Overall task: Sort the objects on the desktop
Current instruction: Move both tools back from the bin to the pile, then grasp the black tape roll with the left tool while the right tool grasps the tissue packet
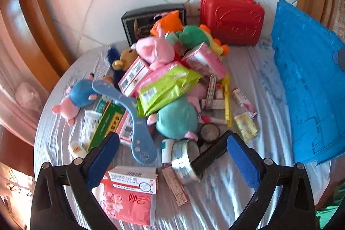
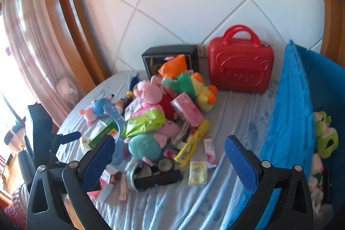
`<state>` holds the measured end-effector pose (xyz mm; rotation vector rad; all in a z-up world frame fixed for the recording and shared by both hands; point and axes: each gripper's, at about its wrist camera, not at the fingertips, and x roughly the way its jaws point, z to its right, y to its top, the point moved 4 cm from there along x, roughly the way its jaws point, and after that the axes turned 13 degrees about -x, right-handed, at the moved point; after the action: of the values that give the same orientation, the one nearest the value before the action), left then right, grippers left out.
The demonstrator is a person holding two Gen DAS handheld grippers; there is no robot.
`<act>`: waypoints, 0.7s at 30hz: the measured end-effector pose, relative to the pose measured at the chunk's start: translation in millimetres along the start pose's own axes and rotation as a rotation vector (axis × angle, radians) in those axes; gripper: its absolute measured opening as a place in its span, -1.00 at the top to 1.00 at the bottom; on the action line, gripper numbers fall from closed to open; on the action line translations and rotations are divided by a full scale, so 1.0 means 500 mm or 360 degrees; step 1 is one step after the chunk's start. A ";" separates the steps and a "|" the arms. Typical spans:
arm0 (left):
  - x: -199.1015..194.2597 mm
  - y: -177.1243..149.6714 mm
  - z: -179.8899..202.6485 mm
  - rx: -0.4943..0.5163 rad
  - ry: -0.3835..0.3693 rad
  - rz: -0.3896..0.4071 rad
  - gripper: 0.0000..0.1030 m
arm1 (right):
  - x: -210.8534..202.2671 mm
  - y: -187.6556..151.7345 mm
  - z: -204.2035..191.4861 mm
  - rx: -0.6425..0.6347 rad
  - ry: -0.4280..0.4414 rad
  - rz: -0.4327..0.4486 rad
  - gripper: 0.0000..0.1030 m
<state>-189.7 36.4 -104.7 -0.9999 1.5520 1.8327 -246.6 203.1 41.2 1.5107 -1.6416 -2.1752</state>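
A heap of objects lies on a round table with a light blue cloth [image 1: 226, 186]: plush toys such as a teal pig [image 1: 176, 120] and a pink pig [image 1: 155, 51], medicine boxes, a green packet [image 1: 166, 89], a blue curved plastic piece [image 1: 138, 128] and a silver tape roll [image 1: 185, 161]. My left gripper [image 1: 172, 156] is open and empty, held above the near side of the heap, over the tape roll. My right gripper [image 2: 170, 161] is open and empty, held above the heap's near right side. The left gripper also shows at the left of the right wrist view [image 2: 49, 137].
A red carry case [image 1: 231, 16] and a black box [image 1: 151, 21] stand at the back by the tiled wall. A blue bin [image 2: 301, 122] stands at the right with a green plush [image 2: 325, 137] inside. A red and white box [image 1: 131, 193] lies near the table's front edge.
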 end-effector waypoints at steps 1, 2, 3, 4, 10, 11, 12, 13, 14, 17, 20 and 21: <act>0.024 -0.019 -0.012 -0.0018 0.0005 -0.0044 -0.98 | 0.028 -0.020 -0.010 0.0009 0.0015 -0.0049 -1.00; 0.046 -0.038 -0.020 -0.0034 0.0004 -0.0084 -0.98 | 0.048 -0.037 -0.015 0.0022 0.0017 -0.0087 -1.00; 0.067 -0.060 -0.026 -0.0025 -0.0002 -0.0150 -0.98 | 0.076 -0.058 -0.020 0.0032 0.0010 -0.0138 -1.00; 0.089 -0.079 -0.028 -0.0033 -0.0014 -0.0196 -0.97 | 0.096 -0.076 -0.020 0.0040 0.0004 -0.0179 -1.00; 0.188 -0.166 0.002 -0.0043 -0.0049 -0.0367 -0.97 | 0.245 -0.236 0.004 0.0143 -0.0050 -0.0546 -1.00; 0.200 -0.175 0.009 -0.0032 -0.0043 -0.0378 -0.97 | 0.268 -0.267 0.012 0.0158 -0.0067 -0.0615 -1.00; 0.208 -0.180 0.015 -0.0020 -0.0034 -0.0375 -0.97 | 0.284 -0.295 0.019 0.0168 -0.0084 -0.0671 -1.00; 0.213 -0.184 0.024 -0.0001 -0.0027 -0.0362 -0.97 | 0.301 -0.322 0.027 0.0178 -0.0102 -0.0725 -1.00; 0.218 -0.185 0.033 0.0020 -0.0023 -0.0348 -0.97 | 0.316 -0.349 0.036 0.0192 -0.0119 -0.0775 -1.00; 0.227 -0.181 0.069 0.0085 -0.0049 -0.0307 -0.97 | 0.342 -0.408 0.057 0.0231 -0.0139 -0.0871 -1.00; 0.240 -0.174 0.113 0.0178 -0.0094 -0.0263 -0.97 | 0.356 -0.440 0.066 0.0225 -0.0161 -0.0907 -1.00; 0.250 -0.170 0.126 0.0207 -0.0105 -0.0262 -0.97 | 0.358 -0.446 0.069 0.0215 -0.0173 -0.0913 -0.99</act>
<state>-207.7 106.7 -251.4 -0.9670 1.4826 1.6154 -255.2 232.3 -245.4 2.1596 -1.5511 -2.4824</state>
